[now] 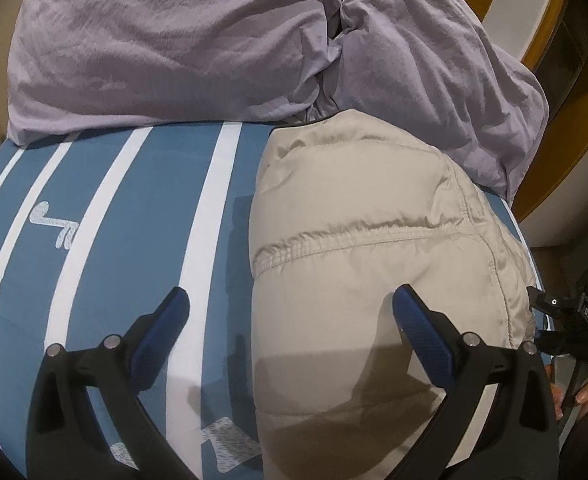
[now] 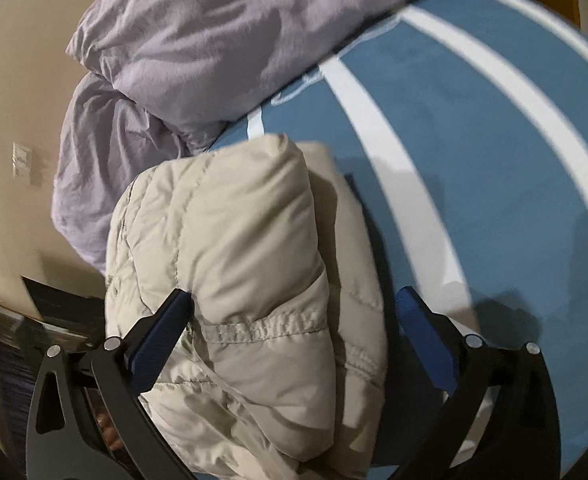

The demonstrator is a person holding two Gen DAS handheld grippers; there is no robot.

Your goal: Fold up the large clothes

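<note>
I see the beige puffer jacket [image 1: 374, 248] lying folded in a thick bundle on the bed's blue, white-striped sheet [image 1: 133, 216], its far end touching the crumpled lilac duvet [image 1: 173, 48]. Left gripper [image 1: 291, 308]: jaws apart, nothing clamped, one finger over the sheet and the other over the jacket. Right gripper [image 2: 294, 310]: jaws wide apart, straddling the jacket's puffy fold (pads not pressing it, as far as I can see).

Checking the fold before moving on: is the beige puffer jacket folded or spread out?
Folded: the beige puffer jacket lies doubled into a thick compact bundle on the blue striped sheet, one layer lapped over another.
</note>
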